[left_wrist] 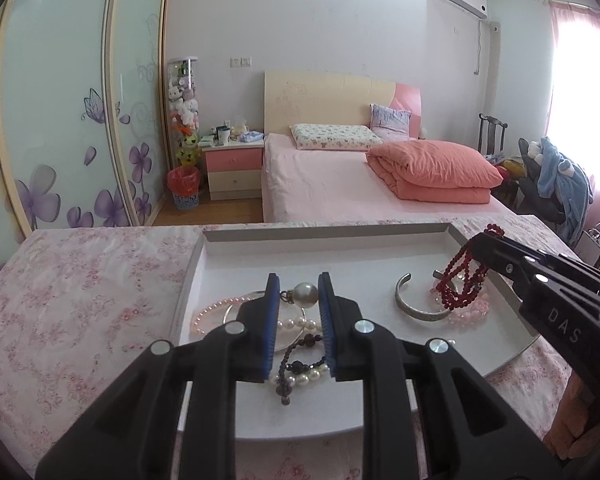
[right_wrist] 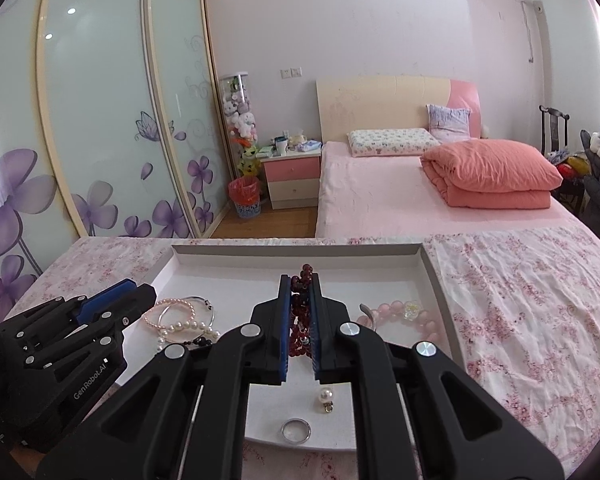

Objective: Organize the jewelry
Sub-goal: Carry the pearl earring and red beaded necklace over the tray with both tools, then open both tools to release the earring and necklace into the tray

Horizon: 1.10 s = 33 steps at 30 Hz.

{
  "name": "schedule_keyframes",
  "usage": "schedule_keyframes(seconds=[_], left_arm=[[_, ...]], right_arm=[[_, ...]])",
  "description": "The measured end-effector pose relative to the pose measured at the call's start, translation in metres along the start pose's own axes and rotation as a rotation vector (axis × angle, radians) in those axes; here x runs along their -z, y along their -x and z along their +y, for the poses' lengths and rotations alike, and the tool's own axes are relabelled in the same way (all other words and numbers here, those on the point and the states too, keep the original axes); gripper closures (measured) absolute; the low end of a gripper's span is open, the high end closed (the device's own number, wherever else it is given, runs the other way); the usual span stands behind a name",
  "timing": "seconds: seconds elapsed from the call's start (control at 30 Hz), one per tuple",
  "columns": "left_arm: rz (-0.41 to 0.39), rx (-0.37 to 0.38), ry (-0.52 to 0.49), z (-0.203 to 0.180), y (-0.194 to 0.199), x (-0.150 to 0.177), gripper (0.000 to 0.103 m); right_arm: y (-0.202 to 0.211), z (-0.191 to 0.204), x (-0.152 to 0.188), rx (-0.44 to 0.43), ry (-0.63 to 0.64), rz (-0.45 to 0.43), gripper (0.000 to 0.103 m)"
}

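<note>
A white tray (left_wrist: pixel 236 264) on a floral cloth holds jewelry. My left gripper (left_wrist: pixel 299 282) is shut on a large pearl pendant (left_wrist: pixel 305 295) above a heap of white pearl strands (left_wrist: pixel 296 324), a pink bead bracelet (left_wrist: pixel 212 308) and dark beads (left_wrist: pixel 296 368). My right gripper (right_wrist: pixel 300 282) is shut on a red bead bracelet (right_wrist: pixel 300 304) and holds it above the tray; it also shows in the left wrist view (left_wrist: pixel 466 280). A silver cuff (left_wrist: pixel 418 308) and pink bead bracelet (right_wrist: pixel 396 314) lie at the tray's right. A silver ring (right_wrist: pixel 296 430) and small pearl earring (right_wrist: pixel 326 398) lie near the front.
The tray (right_wrist: pixel 436 280) sits on a table covered with pink floral cloth (right_wrist: pixel 520 320). Beyond the table's far edge are a bed (left_wrist: pixel 340 184), a nightstand (left_wrist: pixel 232 168) and sliding wardrobe doors (left_wrist: pixel 60 100).
</note>
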<state>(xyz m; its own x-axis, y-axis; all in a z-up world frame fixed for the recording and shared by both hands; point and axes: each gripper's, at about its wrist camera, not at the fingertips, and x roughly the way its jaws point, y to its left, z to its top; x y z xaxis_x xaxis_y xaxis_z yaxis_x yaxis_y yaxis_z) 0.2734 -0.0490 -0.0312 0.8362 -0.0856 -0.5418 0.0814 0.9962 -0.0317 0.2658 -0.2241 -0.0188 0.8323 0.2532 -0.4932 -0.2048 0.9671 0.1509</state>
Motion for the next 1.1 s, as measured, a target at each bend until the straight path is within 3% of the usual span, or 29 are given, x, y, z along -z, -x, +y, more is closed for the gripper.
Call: schedule_keyframes(seconds=[0.2,0.3,0.33,0.67,1.1], left_arm=[[0.034,0.001,0.003,-0.001,-0.017,0.003,0.082],[0.043,-0.001,0.015,0.004,-0.02,0.004,0.066],[0.04,-0.002,0.022,0.005,-0.02,0.004,0.064],[0.038,0.01,0.102,0.026,-0.009,-0.003,0.063],[-0.016,-0.051,0.103,0.038,0.036,-0.004,0.055]], right_arm=[[-0.009,-0.009,0.002,-0.005,-0.036,0.039,0.09],[-0.006,-0.011,0.002,0.004,-0.045,0.029,0.065],[-0.004,-0.011,0.002,0.007,-0.047,0.022,0.063],[0.01,-0.018,0.0,0.019,-0.066,0.005,0.063],[0.041,-0.01,0.004,0.011,-0.055,-0.025,0.063]])
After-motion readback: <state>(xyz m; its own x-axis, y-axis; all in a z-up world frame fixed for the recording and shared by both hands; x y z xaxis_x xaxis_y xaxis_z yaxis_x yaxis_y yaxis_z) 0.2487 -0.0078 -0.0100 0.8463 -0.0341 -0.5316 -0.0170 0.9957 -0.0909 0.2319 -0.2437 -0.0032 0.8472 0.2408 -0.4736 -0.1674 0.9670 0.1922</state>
